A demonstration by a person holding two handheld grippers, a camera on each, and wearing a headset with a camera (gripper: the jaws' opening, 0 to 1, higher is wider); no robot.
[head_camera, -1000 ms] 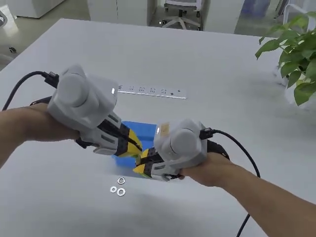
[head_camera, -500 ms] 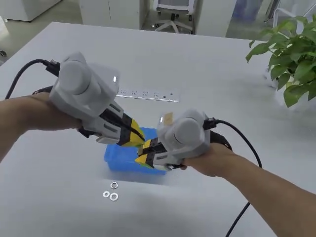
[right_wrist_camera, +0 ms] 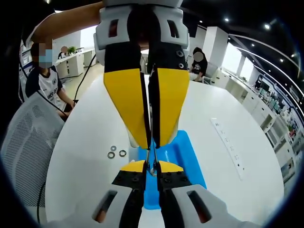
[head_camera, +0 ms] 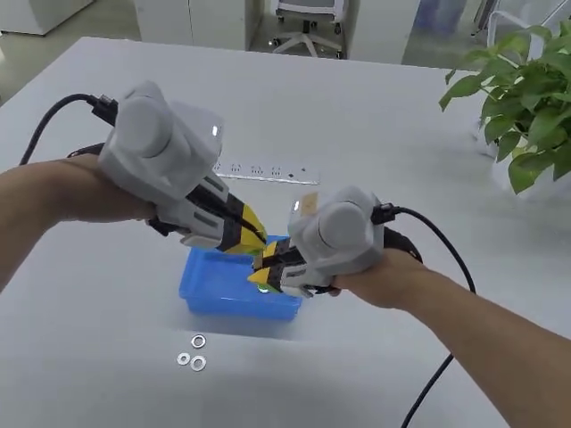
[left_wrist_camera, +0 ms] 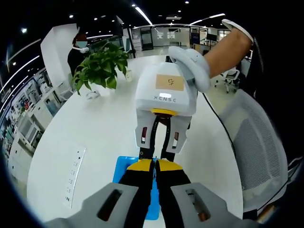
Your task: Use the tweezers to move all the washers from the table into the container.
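Both grippers meet tip to tip above the blue container, which also shows under the jaws in the right gripper view. My left gripper is shut on thin metal tweezers, which point down out of its yellow jaws. My right gripper has its own yellow tips pressed onto the tweezers' lower end. Whether the tweezers carry a washer I cannot tell. Three small washers lie together on the white table in front of the container, also visible in the right gripper view.
A white power strip lies on the table behind the container. A potted green plant stands at the far right. Black cables trail from both grippers. An office chair stands beyond the table's far edge.
Both grippers, still joined on the tweezers, have moved away from the three washers and further over the blue container. The washers have stayed where they were.
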